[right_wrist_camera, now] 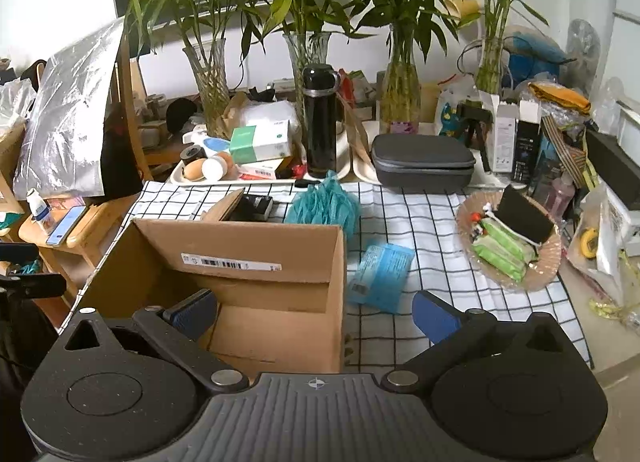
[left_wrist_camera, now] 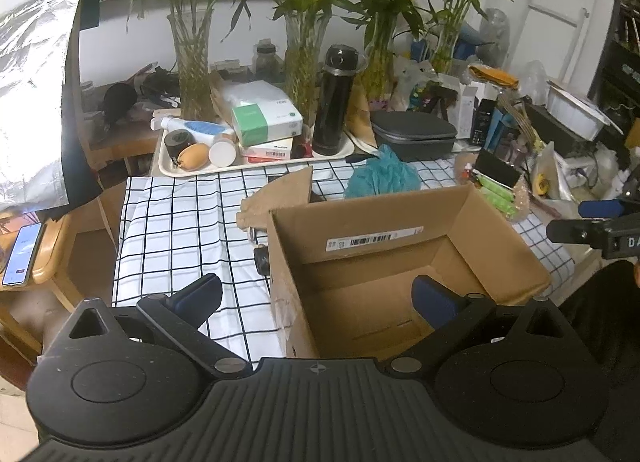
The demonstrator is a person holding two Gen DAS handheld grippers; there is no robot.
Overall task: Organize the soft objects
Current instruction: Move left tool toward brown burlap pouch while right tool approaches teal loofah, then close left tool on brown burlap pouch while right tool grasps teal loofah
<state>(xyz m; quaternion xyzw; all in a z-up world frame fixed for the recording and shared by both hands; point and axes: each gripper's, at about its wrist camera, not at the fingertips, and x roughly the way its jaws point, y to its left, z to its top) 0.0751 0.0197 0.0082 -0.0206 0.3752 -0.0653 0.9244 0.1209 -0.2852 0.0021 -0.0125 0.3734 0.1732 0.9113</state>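
Hovering: both of your grippers hang at the near edge of the table, over the open cardboard box (right_wrist_camera: 240,286), neither carrying anything.
Left gripper (left_wrist_camera: 320,294): tongs spread wide, empty; one finger sits above the checked cloth (left_wrist_camera: 180,230), the other over the box opening.
Right gripper (right_wrist_camera: 316,312): tongs spread wide, empty; its left finger is over the box, its right finger over the cloth.
Box: upright, flaps open, looks empty inside from both views; a side flap sticks out on the far left.
Soft things: teal bath sponge (right_wrist_camera: 324,204) lies just beyond the far wall of the box; blue tissue pack (right_wrist_camera: 380,276) lies flat just right of the box; green packs (right_wrist_camera: 504,250) sit in the shallow dish (right_wrist_camera: 540,282) to the far right, partly under a black pad.
Risk, sponge: you must reach over the far box wall; a low approach could knock the wall and shove the box.
Risk, clutter: the black flask (right_wrist_camera: 320,122) and glass vases (right_wrist_camera: 308,58) stand close behind the sponge; overshooting could tip them.
Risk, tissue pack: it lies flat, so your fingers could pinch the cloth with it and drag the cloth.
Risk, dish: pulling a green pack may slide the black pad or the dish itself.
Risk, arms: both grippers crowd the same box and could collide.
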